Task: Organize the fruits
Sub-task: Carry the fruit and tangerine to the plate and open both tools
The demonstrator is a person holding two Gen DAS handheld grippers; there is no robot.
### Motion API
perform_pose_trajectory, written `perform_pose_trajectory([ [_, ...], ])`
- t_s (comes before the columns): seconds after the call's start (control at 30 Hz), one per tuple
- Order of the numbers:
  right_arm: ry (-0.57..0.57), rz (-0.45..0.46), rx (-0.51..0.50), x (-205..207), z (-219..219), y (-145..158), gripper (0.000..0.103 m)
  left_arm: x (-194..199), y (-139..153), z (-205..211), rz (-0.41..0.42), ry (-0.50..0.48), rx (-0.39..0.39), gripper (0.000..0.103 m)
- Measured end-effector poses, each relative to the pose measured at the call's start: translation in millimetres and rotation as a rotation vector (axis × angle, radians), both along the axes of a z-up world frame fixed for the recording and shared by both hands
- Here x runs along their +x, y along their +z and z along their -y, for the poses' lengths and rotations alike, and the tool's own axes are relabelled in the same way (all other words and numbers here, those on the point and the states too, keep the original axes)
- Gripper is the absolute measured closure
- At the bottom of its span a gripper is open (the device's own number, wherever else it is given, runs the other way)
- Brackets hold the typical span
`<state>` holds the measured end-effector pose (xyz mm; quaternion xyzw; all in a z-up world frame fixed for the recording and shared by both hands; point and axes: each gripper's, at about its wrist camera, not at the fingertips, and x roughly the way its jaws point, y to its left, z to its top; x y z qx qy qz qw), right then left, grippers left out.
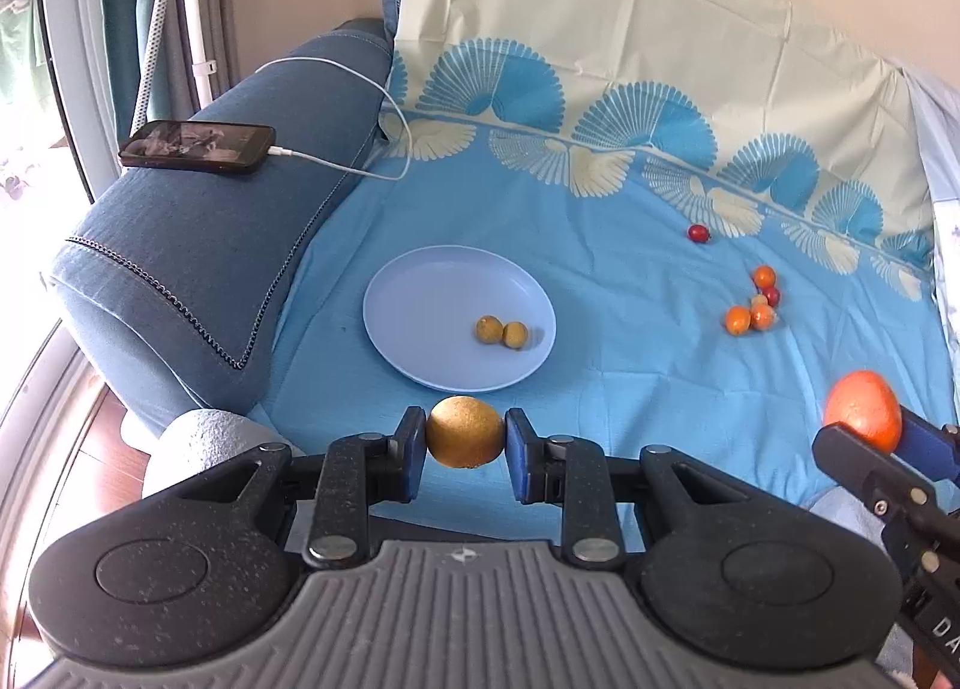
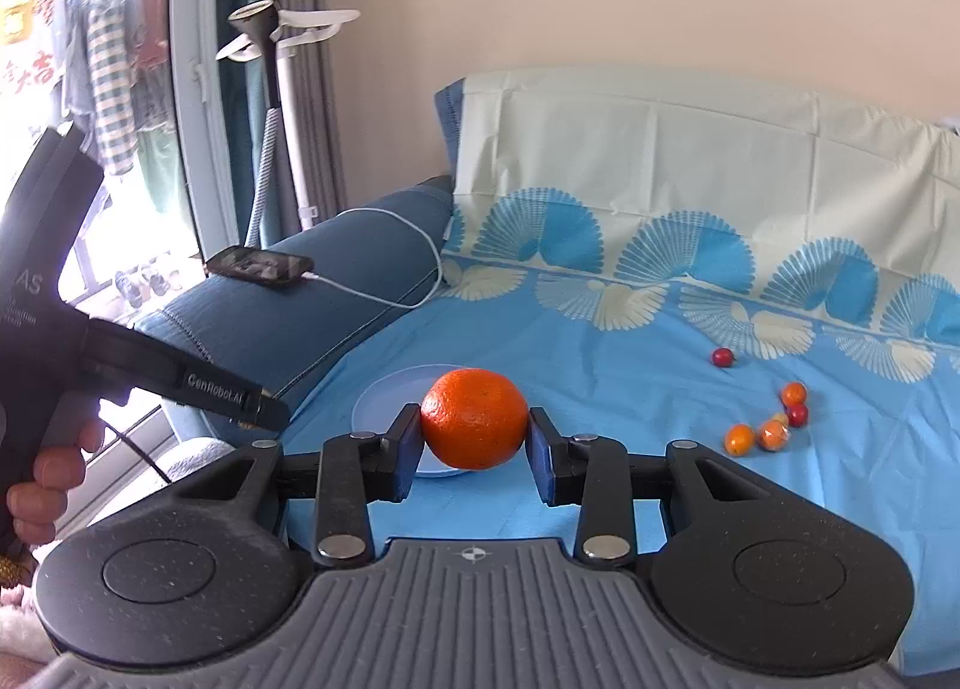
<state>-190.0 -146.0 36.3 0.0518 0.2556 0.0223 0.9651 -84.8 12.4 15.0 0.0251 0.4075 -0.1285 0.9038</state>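
Observation:
My left gripper (image 1: 465, 452) is shut on a small brown-yellow round fruit (image 1: 465, 432), just in front of the near rim of a light blue plate (image 1: 420, 299). Two similar small brown fruits (image 1: 501, 331) lie in that plate. My right gripper (image 2: 474, 443) is shut on an orange mandarin (image 2: 474, 418), above the blue sheet, with the plate (image 2: 384, 398) partly hidden behind it. The mandarin (image 1: 864, 408) and right gripper also show at the right edge of the left wrist view. Several small orange and red fruits (image 1: 755, 305) lie loose on the sheet to the right.
A blue patterned sheet (image 1: 630, 365) covers a sofa seat and backrest. A phone (image 1: 198, 146) on a white charging cable rests on the blue armrest at left. A single red fruit (image 1: 698, 233) lies farther back. A hand (image 2: 42, 479) holds the left gripper's black handle.

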Motion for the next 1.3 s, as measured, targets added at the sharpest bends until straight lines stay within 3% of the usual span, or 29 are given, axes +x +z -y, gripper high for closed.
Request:
perform_pose_trajectory([
  [0.7,0.012,-0.059,-0.012,17.3,-7.4,-7.5,0.064,17.6,-14.5,-5.9,-0.054,0.009,-0.008,0.072],
  [1.3,0.009,-0.149,0.003,79.9,-4.7,-35.4,0.064,86.1,-36.8,-13.4,-0.122,0.064,0.023,0.072],
])
